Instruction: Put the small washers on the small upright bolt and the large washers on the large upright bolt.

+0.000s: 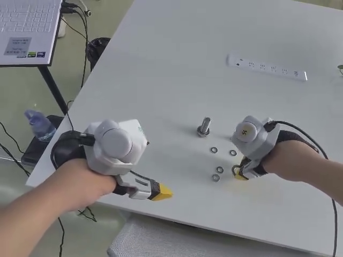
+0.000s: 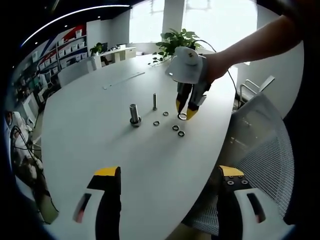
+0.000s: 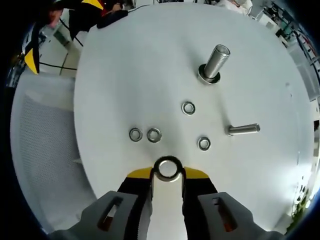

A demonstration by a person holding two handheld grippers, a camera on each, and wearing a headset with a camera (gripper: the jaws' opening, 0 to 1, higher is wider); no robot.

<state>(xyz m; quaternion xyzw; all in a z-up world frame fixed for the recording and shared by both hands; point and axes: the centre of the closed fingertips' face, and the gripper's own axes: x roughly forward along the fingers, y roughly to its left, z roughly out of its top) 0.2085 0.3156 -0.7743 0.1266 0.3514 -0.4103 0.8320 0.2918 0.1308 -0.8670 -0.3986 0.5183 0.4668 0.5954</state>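
Note:
My right gripper point(image 3: 168, 175) is shut on a large washer point(image 3: 168, 167), held low over the white table point(image 1: 171, 59) near its front edge. The same gripper point(image 1: 239, 173) appears in the head view and across the table in the left gripper view point(image 2: 184, 111). Several small washers point(image 3: 154, 134) lie loose just beyond it, also seen in the head view point(image 1: 215, 178). The large upright bolt point(image 1: 204, 127) point(image 3: 215, 61) stands behind them, the small upright bolt point(image 3: 244, 129) point(image 2: 154, 101) to its right. My left gripper point(image 2: 169, 172) point(image 1: 158, 191) hovers open and empty off to the left.
A white power strip point(image 1: 266, 68) lies at the back of the table. A laptop point(image 1: 27, 27) on a stand and a water bottle point(image 1: 38, 124) sit left of the table. A mesh chair point(image 1: 161, 241) stands under the front edge.

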